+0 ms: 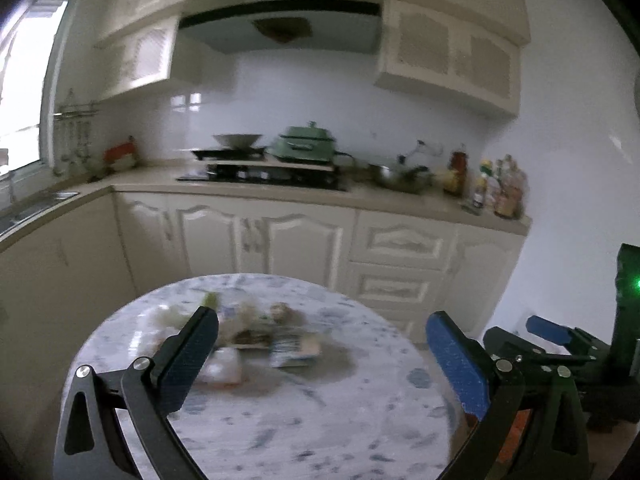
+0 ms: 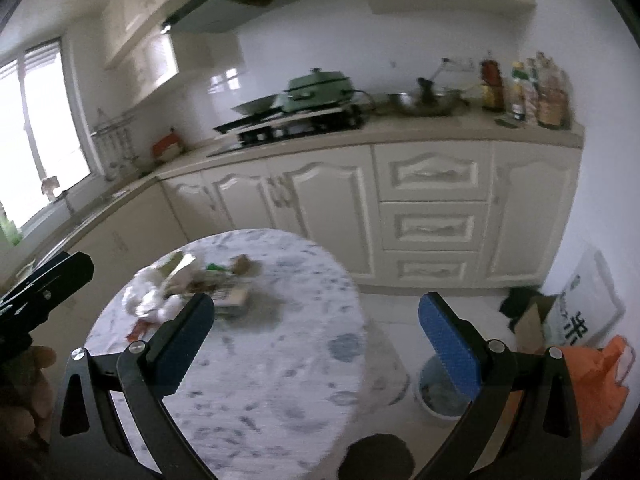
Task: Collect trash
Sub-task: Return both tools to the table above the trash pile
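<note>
Both grippers, left (image 1: 320, 344) and right (image 2: 312, 328), held wide open, empty, above round table (image 1: 304, 432); trash pile (image 1: 256, 332) at table's far side, awaiting pickup.

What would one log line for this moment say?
left claw: open, empty | right claw: open, empty | trash pile: on table, untouched | bin: on floor

A green lidded pot (image 1: 306, 144) is sitting on the stove (image 1: 264, 174) beside a pale wok (image 1: 237, 140), both under the range hood (image 1: 280, 30). A metal bowl (image 1: 394, 176) is resting on the beige countertop (image 1: 400, 204), and a cluster of sauce bottles (image 1: 492, 188) is standing near its right end. Cream cabinet doors (image 1: 256, 240) and drawers (image 2: 432, 224) are running below. Daylight is coming through the window (image 2: 36, 128) above the sink (image 1: 36, 208).
</note>
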### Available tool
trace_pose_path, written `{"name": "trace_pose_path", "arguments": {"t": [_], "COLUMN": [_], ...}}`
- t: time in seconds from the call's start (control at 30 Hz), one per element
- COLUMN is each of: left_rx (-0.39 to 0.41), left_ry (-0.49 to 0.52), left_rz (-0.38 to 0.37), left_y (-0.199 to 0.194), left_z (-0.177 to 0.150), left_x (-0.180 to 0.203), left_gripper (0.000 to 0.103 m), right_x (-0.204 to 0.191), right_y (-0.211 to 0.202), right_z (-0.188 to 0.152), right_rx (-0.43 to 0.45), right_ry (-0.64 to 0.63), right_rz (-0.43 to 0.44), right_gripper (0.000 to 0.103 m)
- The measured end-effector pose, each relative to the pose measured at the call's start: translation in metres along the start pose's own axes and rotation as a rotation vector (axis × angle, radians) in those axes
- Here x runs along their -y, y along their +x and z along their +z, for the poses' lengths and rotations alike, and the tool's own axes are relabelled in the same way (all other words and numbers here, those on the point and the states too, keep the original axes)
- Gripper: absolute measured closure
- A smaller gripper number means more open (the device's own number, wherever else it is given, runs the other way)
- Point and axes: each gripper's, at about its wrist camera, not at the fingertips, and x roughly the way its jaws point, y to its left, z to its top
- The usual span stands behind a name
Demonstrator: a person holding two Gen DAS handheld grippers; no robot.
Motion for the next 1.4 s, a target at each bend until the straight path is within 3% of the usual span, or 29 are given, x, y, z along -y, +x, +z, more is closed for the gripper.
{"name": "trace_pose_path", "arguments": {"t": [0.3, 0.7, 1.07, 1.4], "left_rx": [0.020, -0.023, -0.150, -0.360], "left_ry": [-0.055, -0.107, -0.127, -0.059], "left_rz": [0.095, 0.154, 0.200, 0.248], "left_y": [-0.028, -0.023, 0.045, 0.159], "left_z": [-0.020, -0.033, -0.038, -0.041], "left_x": [-0.028, -0.069, -0.108, -0.128], "left_gripper": [0.001, 0.001, 0.001, 0.001], "right_x": [-0.075, -0.107, -0.114, -0.105], "right_y": [0.015, 0.047, 0.104, 0.195], "right_z": [-0.007, -0.013, -0.023, -0.032], "right_rx": [-0.015, -0.058, -0.153, -0.304], "right_ry": [-0.142, -0.200, -0.204, -0.158], "right_rz": [0.081, 0.124, 0.127, 0.081], "right_gripper": [0.000, 0.000, 0.000, 0.000]}}
